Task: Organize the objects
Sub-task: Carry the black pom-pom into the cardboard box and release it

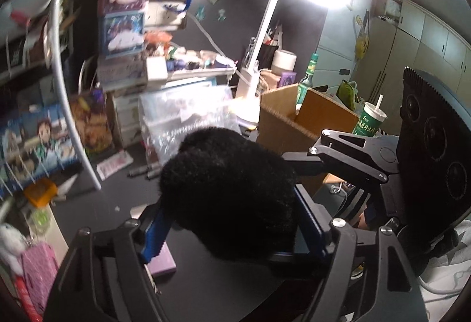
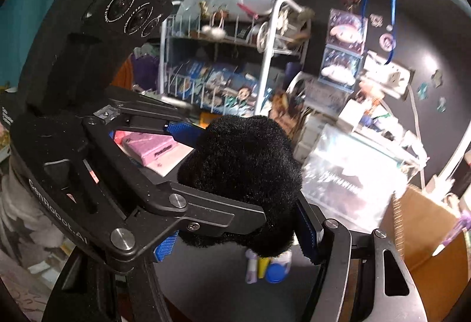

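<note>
A black fluffy plush (image 1: 232, 175) hangs above the black desk (image 1: 117, 195), gripped from both sides. In the left wrist view my left gripper (image 1: 232, 228) has its blue pads pressed into the plush's lower part. My right gripper (image 1: 294, 163) reaches in from the right, fingertips buried in the fur. In the right wrist view the plush (image 2: 244, 157) sits between my right gripper's (image 2: 238, 239) blue pads, with small white, yellow and blue parts (image 2: 268, 266) under it. The left gripper (image 2: 223, 175) comes across from the upper left and clamps the same plush.
An open cardboard box (image 1: 309, 116) holds a green bottle (image 1: 306, 81), with a green straw cup (image 1: 371, 119) beside it. A crumpled clear plastic bag (image 1: 188, 113) lies behind the plush. A purple box (image 1: 163, 263) lies below. A white wire rack (image 2: 235, 57) and pink box (image 2: 153, 148) stand left.
</note>
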